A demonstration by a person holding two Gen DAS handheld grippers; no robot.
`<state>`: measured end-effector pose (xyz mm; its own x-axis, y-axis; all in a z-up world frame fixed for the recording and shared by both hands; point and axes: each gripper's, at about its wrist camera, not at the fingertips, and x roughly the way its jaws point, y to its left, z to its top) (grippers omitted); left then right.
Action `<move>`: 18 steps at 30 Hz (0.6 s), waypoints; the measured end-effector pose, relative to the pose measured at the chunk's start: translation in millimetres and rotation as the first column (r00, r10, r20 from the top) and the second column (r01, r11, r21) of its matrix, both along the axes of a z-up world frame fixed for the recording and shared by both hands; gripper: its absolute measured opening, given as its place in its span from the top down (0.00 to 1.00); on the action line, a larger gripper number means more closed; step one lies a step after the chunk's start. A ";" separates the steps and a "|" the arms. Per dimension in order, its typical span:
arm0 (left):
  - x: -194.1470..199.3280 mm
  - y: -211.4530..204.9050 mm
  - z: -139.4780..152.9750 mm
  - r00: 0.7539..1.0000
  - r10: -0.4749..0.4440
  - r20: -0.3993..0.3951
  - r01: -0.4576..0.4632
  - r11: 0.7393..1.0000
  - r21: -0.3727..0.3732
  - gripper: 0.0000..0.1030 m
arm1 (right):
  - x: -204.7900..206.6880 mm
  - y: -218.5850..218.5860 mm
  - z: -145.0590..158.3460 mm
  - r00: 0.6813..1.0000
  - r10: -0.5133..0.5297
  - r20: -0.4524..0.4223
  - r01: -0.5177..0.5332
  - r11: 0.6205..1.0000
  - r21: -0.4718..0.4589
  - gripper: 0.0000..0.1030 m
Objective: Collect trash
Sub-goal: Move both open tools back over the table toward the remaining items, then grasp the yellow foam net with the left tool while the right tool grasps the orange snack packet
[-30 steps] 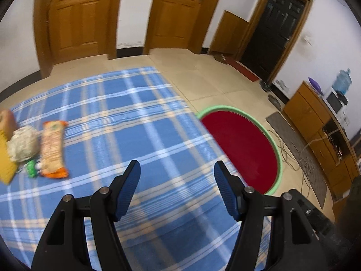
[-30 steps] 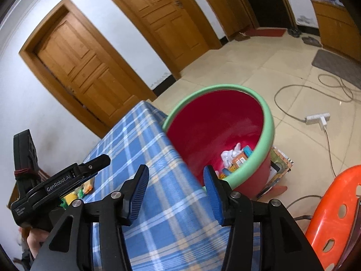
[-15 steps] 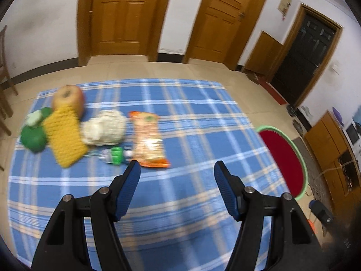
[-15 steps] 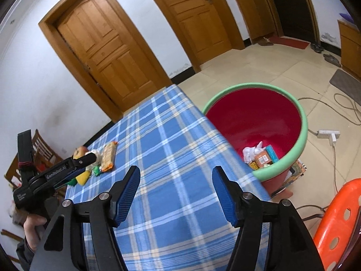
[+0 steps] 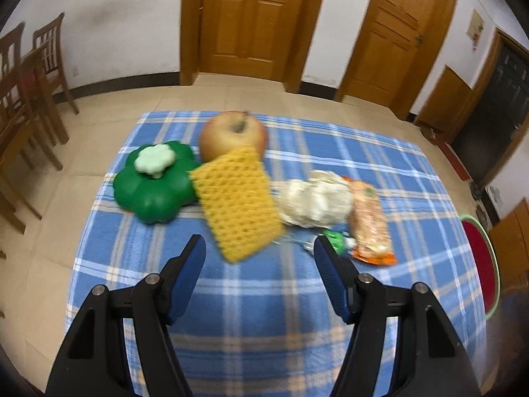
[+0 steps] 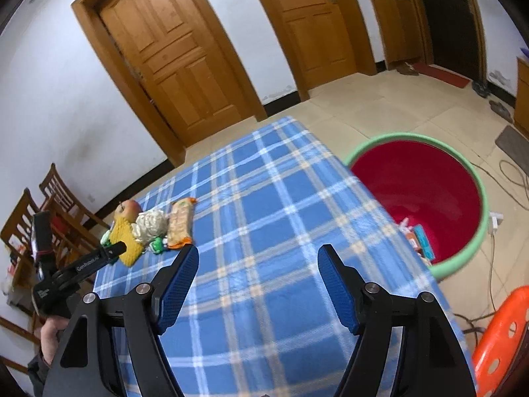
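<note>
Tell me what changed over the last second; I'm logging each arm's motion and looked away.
The left gripper swung away from the red bin toward the pile, now facing the yellow sponge and crumpled white paper. The right gripper pulled back from the bin toward the blue checked tablecloth. Nothing was grasped or released; both stayed open, and the items lie unmoved.

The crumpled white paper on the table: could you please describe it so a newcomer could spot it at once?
On the blue plaid tablecloth, a row of items lies. The crumpled white paper sits between the yellow knitted cloth and the orange snack wrapper, the only white, lumpy wad there.
</note>
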<state>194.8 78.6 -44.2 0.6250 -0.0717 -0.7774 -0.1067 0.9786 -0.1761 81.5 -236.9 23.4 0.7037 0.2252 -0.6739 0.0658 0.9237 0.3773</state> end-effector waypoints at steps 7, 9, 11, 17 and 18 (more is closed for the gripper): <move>12.0 19.3 -24.0 0.997 0.069 -0.020 -0.070 0.995 -0.066 0.35 | 37.4 43.7 0.2 0.997 0.081 0.010 -0.080 0.996 -0.041 0.25; 13.4 21.9 -30.1 0.997 0.069 -0.027 -0.072 0.992 -0.100 0.35 | 46.8 55.1 -3.1 0.994 0.105 0.010 -0.105 0.993 -0.048 0.25; 13.2 24.1 -35.3 0.997 0.072 -0.018 -0.074 0.989 -0.131 0.35 | 58.5 67.8 -9.3 0.991 0.132 -0.005 -0.132 0.990 -0.056 0.25; 14.3 27.4 -36.3 0.998 0.061 0.033 -0.054 0.983 -0.177 0.35 | 90.1 100.9 -33.0 0.978 0.202 -0.059 -0.207 0.974 -0.087 0.25; 14.9 28.0 -36.6 0.997 0.061 0.037 -0.054 0.983 -0.176 0.35 | 94.2 105.4 -37.2 0.975 0.210 -0.071 -0.217 0.972 -0.094 0.25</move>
<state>209.7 106.6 -80.8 0.6638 -0.1671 -0.7290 -0.1509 0.9247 -0.3495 175.8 -131.5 -13.8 0.6038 0.2949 -0.7405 -0.1172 0.9518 0.2834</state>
